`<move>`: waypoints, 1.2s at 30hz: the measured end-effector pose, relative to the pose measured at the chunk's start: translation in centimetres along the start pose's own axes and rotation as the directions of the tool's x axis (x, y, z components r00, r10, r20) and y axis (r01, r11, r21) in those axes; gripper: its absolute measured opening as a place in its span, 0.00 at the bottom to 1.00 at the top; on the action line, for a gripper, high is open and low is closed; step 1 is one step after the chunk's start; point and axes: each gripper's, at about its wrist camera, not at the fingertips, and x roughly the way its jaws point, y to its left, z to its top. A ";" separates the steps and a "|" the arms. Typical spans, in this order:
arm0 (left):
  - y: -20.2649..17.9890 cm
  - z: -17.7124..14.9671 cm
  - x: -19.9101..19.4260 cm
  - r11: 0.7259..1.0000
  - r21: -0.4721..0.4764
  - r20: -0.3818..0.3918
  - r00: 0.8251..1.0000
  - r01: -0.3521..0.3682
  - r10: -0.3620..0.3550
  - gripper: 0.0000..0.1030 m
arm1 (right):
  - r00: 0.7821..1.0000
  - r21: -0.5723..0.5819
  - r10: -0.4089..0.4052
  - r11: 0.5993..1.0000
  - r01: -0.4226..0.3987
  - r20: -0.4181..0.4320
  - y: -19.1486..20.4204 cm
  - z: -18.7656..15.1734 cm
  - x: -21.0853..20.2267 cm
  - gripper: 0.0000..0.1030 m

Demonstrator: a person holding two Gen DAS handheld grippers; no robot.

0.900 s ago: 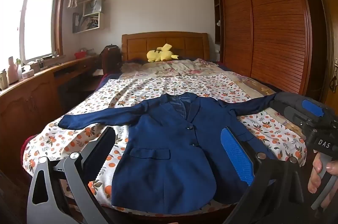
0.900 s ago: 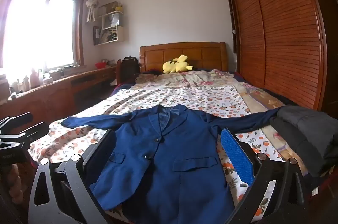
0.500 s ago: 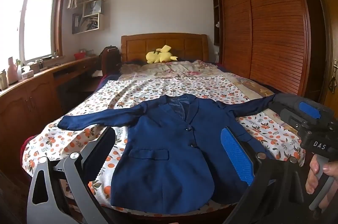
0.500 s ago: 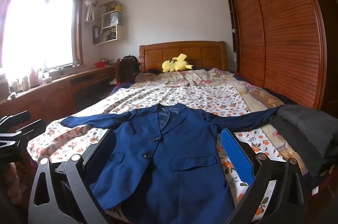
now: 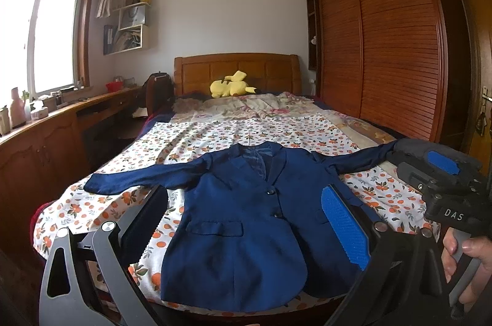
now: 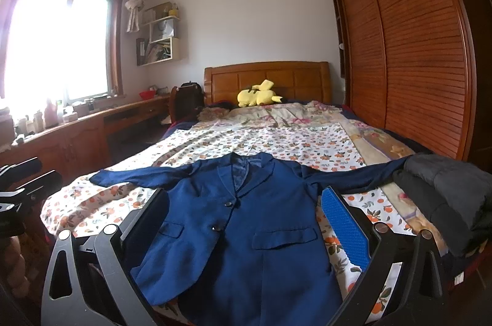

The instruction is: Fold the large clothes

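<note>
A navy blue blazer (image 5: 246,221) lies flat and buttoned, front up, on the floral bedspread (image 5: 246,132), sleeves spread to both sides, hem at the foot of the bed. It also shows in the right wrist view (image 6: 243,230). My left gripper (image 5: 243,218) is open and empty, held above the foot of the bed, short of the blazer. My right gripper (image 6: 243,218) is open and empty too, over the hem. The right gripper's body (image 5: 442,181) shows at the right of the left wrist view, held by a hand.
A dark folded garment (image 6: 446,193) lies on the bed's right edge by the right sleeve. A yellow plush toy (image 5: 230,87) sits at the wooden headboard. A wooden desk (image 5: 46,135) runs along the left wall. A slatted wardrobe (image 5: 396,49) stands at the right.
Both grippers have risen and drawn back slightly, so the blazer sits a little lower in both views. The blazer has not moved and both grippers stay open.
</note>
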 end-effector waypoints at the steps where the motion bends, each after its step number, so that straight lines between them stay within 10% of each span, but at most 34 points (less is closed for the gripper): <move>1: 0.0 0.0 0.0 1.000 0.000 0.001 1.000 0.000 0.000 0.98 | 1.000 0.000 -0.001 1.000 0.001 0.000 0.0 0.0 0.0 0.93; 36: 0.3 -0.3 0.2 1.000 0.001 -0.008 1.000 0.000 0.000 0.98 | 1.000 -0.002 -0.003 1.000 0.003 -0.004 0.4 0.3 -0.2 0.93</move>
